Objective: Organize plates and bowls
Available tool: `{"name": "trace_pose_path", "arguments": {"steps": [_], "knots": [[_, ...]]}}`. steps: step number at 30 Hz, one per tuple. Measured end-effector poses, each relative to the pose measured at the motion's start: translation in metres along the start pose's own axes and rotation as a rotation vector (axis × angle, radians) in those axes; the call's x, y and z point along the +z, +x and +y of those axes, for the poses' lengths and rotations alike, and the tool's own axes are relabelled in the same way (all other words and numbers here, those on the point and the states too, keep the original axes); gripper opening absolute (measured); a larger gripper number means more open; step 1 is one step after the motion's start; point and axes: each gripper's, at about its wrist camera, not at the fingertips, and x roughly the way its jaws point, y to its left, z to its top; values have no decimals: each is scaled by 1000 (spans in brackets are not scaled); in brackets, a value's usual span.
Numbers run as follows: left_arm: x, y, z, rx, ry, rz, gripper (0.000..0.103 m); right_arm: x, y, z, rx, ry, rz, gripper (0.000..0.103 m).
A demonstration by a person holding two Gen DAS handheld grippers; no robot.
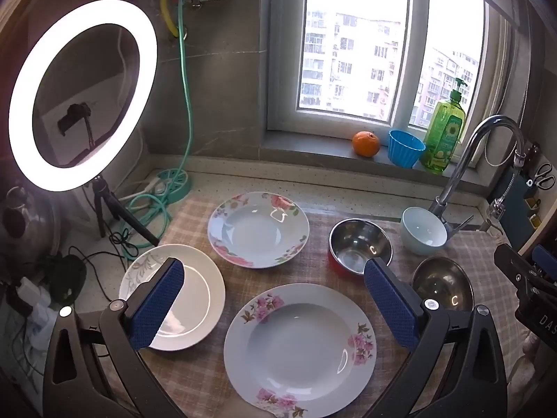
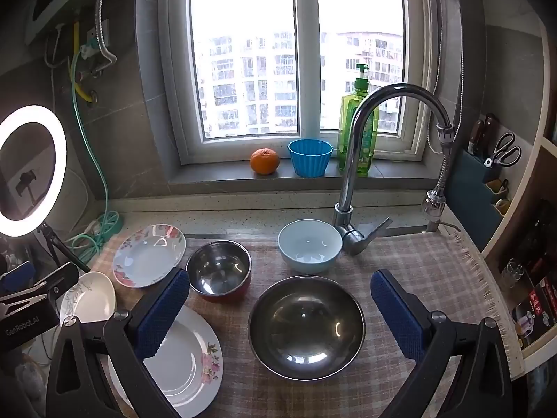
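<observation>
Both tools gape wide, empty: left tool (image 1: 275, 299) above floral plate (image 1: 299, 348), right tool (image 2: 280, 310) above steel bowl (image 2: 306, 327)

Near plate (image 1: 299, 348) w/ pink flowers: its lower rim runs off the bottom edge in the left wrist view; in the right wrist view its left part sits behind the left finger (image 2: 162, 313) of the right tongs. White plate (image 1: 195, 299) left of it — partly covered by the left tongs' blue pad (image 1: 156, 306). Red-sided steel bowl (image 1: 358, 244), right of the far flowered plate: near rim behind the other pad. Big steel bowl (image 1: 442, 285), right of the near plate, partly hidden by a tong arm. Box (image 2: 532, 310) at the bench's right end — print too small to read.
</observation>
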Motion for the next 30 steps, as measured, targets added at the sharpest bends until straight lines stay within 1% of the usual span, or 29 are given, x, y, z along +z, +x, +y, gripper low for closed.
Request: {"name": "trace_pose_path", "arguments": {"steps": [5,7,17,19,30], "knots": [[5,4,9,-22,-10,15,103,1,2,0,0,-7,-1,103],[5,1,4,-3,-6,5,103,2,2,0,0,-6,0,103],[0,5,-2,3,0,0,103,14,6,-5,-4,-10,-1,103],[0,4,-2,-1,1,-1,103,4,6,-1,-9,-11,-7,103],[1,8,-6,-6,6,-4,103,4,9,-4,-18,-1,-5,103]]}}
